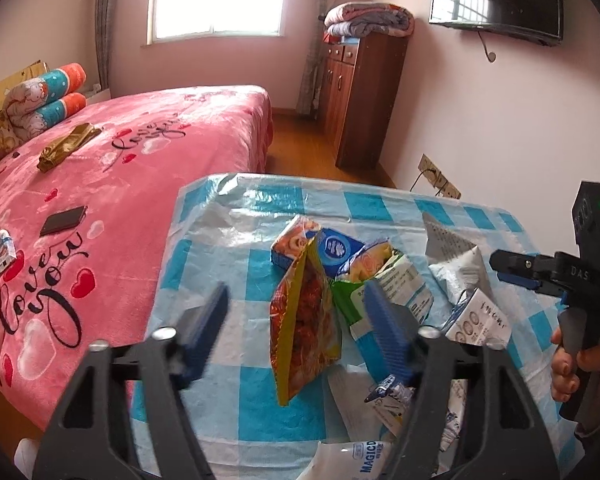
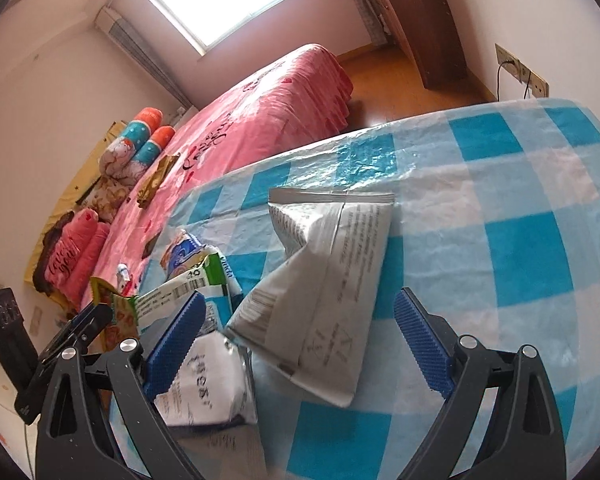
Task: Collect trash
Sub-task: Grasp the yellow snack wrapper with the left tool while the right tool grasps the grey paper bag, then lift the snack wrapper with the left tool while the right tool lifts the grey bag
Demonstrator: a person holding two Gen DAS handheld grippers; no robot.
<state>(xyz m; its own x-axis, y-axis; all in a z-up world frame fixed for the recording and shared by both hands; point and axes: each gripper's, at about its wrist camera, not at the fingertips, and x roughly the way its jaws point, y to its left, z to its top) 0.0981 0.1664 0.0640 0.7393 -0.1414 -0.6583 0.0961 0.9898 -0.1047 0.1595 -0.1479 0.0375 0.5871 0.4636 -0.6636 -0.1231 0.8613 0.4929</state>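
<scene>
A pile of trash lies on the blue-checked table [image 1: 236, 264]. My left gripper [image 1: 300, 332] is open, its fingers on either side of an upright orange snack bag [image 1: 304, 320]. A green and white packet [image 1: 396, 284] lies just right of it, behind the right finger. My right gripper [image 2: 300, 344] is open around a silver foil bag [image 2: 328, 272] that lies on the table [image 2: 520, 248]. A crumpled white milk carton [image 2: 208, 380] sits by its left finger. The right gripper also shows at the right edge of the left wrist view [image 1: 512, 268], near the silver bag [image 1: 456, 260].
More wrappers and cartons lie at the table's near edge [image 1: 364, 460]. A pink bed [image 1: 100, 184] stands left of the table with a phone [image 1: 62, 220], a small carton [image 1: 4, 254] and a gold wrapper [image 1: 66, 146] on it. A wooden cabinet [image 1: 360, 96] stands at the far wall.
</scene>
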